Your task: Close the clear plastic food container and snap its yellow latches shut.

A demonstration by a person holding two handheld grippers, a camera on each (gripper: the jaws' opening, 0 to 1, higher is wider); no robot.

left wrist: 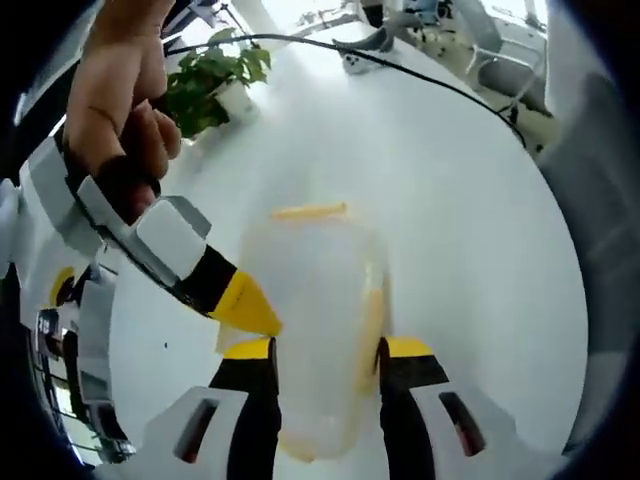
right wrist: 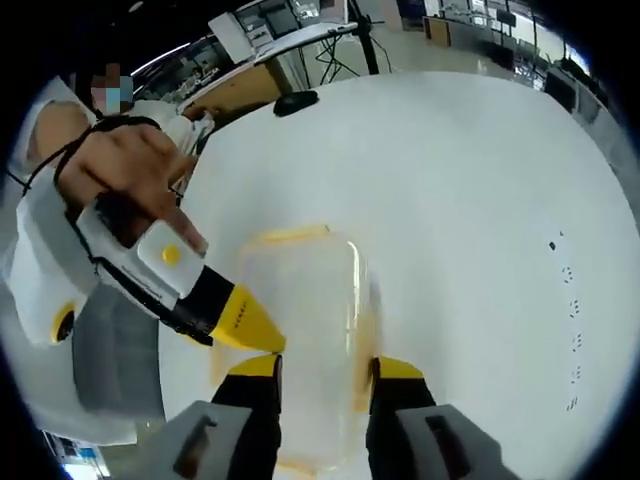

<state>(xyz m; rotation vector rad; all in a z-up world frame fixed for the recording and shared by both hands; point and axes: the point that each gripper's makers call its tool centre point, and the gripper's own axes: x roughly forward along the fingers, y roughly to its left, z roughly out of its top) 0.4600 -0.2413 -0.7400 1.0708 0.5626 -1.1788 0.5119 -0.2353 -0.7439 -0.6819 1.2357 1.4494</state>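
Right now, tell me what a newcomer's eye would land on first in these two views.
The clear container with yellow latches sits on the white table, straddled by the left hand-held gripper and, in the right gripper view, by the right hand-held gripper. In each view the other gripper's yellow tip reaches in from the left to the container's side, held by a hand. A potted plant stands at the table's far edge.

frosted plastic container (left wrist: 315, 320); glossy table (left wrist: 450, 200)

Left gripper view: you look down, close, at container (left wrist: 315, 320) btwn own jaws; plant (left wrist: 212, 80) far side.
Right gripper view: same, close over container (right wrist: 300, 330).
Shared: container, white table (left wrist: 450, 200).
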